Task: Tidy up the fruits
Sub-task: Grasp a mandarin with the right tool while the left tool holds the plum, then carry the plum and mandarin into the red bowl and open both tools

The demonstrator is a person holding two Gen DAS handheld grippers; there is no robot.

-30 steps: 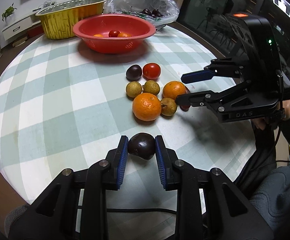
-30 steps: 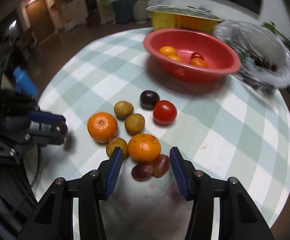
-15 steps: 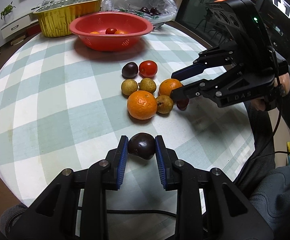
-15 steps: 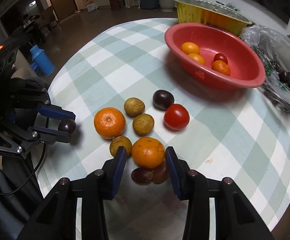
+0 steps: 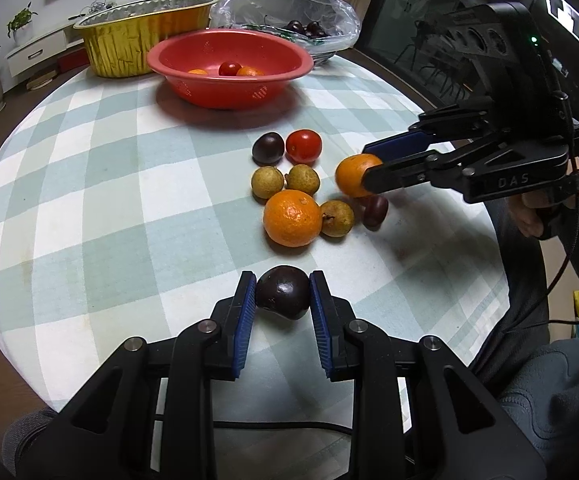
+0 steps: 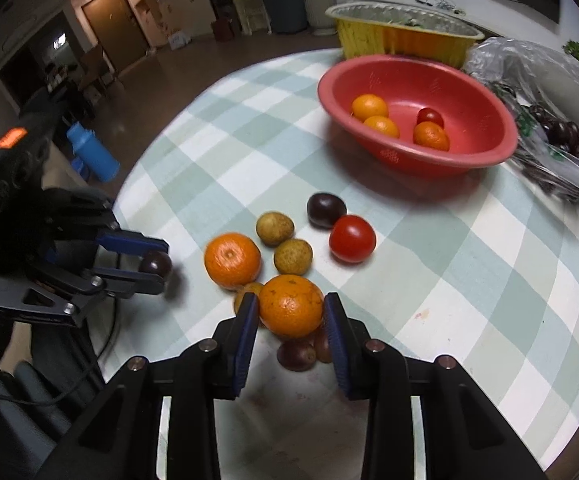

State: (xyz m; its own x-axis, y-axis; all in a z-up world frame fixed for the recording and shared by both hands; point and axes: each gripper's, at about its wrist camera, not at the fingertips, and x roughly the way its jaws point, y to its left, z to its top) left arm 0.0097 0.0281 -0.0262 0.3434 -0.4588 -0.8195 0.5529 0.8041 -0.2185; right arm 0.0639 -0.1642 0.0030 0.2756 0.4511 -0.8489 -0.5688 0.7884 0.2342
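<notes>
Left gripper, lower centre of frame, clamped on dark plum; right gripper, lower centre, pinched around orange.

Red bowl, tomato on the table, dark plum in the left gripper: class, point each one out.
Red bowl (image 6: 485, 136): right wrist view, inner wall.
Tomato (image 6: 352, 238): right wrist view, its top.
Dark plum (image 5: 282, 291): left wrist view, front face.

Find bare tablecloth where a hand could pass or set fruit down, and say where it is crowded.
Free: the checked cloth left of the fruit cluster, and the strip between that cluster and the red bowl. Crowded: around the cluster, where the right tongs grip an orange.
</notes>
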